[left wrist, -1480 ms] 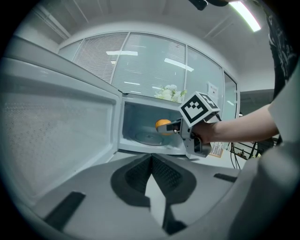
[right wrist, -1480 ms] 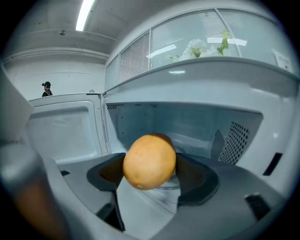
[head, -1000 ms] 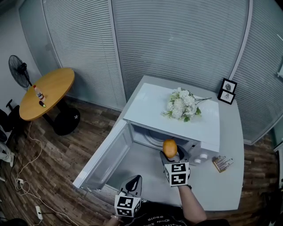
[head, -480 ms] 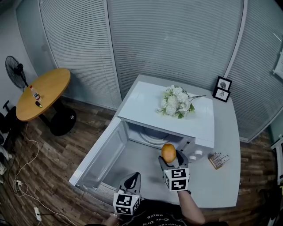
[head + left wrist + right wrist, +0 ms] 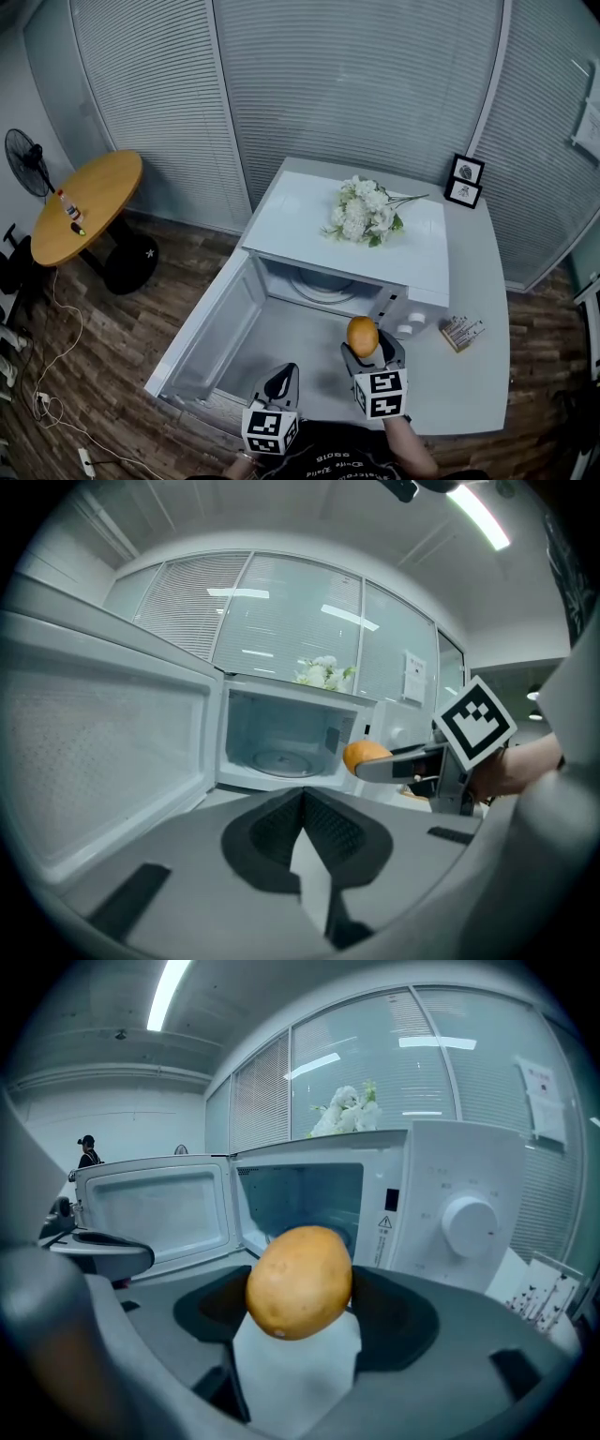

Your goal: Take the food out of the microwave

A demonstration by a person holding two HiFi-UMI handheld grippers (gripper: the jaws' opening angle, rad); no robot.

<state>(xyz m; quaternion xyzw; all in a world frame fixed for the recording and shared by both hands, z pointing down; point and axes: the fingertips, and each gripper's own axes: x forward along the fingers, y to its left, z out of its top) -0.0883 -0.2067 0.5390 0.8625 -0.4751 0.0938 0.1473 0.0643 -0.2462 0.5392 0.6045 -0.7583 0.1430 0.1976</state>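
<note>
A white microwave [image 5: 412,272] stands on the grey counter with its door [image 5: 211,328] swung open to the left. Its cavity [image 5: 277,742] holds only the glass turntable [image 5: 272,759]. My right gripper [image 5: 367,345] is shut on an orange-yellow potato [image 5: 362,336], held in front of the microwave's control panel [image 5: 464,1218]. The potato [image 5: 300,1282] fills the middle of the right gripper view, and it shows as potato [image 5: 366,755] in the left gripper view. My left gripper [image 5: 278,384] is low near the counter's front edge, shut with nothing in it, jaws touching.
White flowers [image 5: 361,213] lie on top of the microwave. Two framed pictures [image 5: 461,181] stand at the counter's back right, and a small card box [image 5: 462,331] sits right of the microwave. A round wooden table [image 5: 84,202] and a fan [image 5: 23,159] stand on the floor at left.
My right gripper has drawn the potato back out of the microwave opening, toward me and slightly right. The left gripper has stayed in place.
</note>
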